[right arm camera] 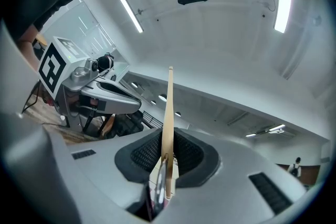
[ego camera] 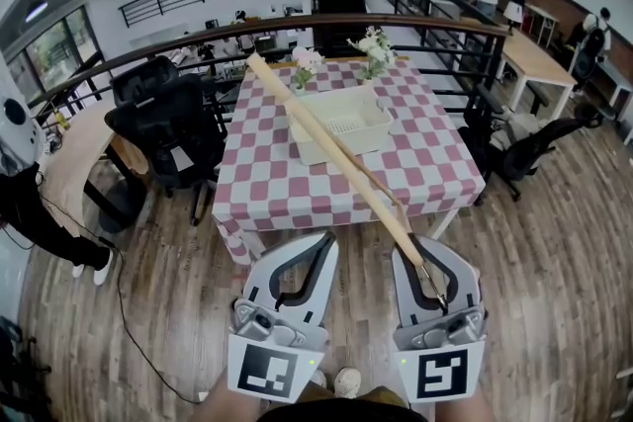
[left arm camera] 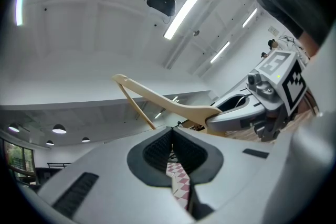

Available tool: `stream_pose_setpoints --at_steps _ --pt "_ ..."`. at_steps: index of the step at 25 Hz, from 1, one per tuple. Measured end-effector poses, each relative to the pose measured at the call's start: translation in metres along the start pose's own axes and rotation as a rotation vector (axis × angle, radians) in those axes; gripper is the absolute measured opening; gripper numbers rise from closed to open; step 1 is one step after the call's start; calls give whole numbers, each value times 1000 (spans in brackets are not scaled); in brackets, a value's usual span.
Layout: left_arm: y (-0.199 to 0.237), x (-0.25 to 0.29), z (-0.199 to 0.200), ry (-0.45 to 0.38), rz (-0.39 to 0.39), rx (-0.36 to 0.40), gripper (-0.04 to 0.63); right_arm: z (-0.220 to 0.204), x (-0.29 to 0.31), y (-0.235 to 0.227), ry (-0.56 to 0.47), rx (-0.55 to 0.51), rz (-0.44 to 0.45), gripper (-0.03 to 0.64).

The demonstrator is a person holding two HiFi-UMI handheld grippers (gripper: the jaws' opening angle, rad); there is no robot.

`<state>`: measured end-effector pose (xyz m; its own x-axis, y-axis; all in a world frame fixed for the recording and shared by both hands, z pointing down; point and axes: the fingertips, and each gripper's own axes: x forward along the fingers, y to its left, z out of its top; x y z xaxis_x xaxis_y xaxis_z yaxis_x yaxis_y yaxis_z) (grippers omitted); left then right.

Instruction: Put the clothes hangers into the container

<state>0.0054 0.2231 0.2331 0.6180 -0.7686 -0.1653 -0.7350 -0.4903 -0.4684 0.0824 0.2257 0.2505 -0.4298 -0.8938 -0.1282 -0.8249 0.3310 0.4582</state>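
Right gripper (ego camera: 427, 254) clamps the wooden hanger (ego camera: 326, 145) near its metal hook (right arm camera: 156, 186) — the hanger slants away up-left, above the checkered table (ego camera: 435, 168) and across the cream container (ego camera: 318, 151). Left gripper (ego camera: 318, 244) sits beside it — jaws closed together, empty.

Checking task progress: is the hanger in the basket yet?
No, the wooden hanger is clamped in the right gripper, not lying in the basket.
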Motion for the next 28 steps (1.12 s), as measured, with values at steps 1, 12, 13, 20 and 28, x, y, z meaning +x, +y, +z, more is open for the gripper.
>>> stream_pose_setpoints --at_steps 1,12,13,20,28 --pt "0 1 0 1 3 0 8 -1 0 -1 5 -7 3 67" --pt "-7 5 4 -4 6 11 8 -7 -5 -5 1 10 9 67" --pt "-8 6 4 -3 7 12 8 -7 -7 -6 0 16 10 67" --pt "-12 6 9 10 15 34 8 -9 -16 -13 -13 33 10 67" --pt "-11 6 3 33 37 29 8 -15 -22 -18 -4 28 7 67"
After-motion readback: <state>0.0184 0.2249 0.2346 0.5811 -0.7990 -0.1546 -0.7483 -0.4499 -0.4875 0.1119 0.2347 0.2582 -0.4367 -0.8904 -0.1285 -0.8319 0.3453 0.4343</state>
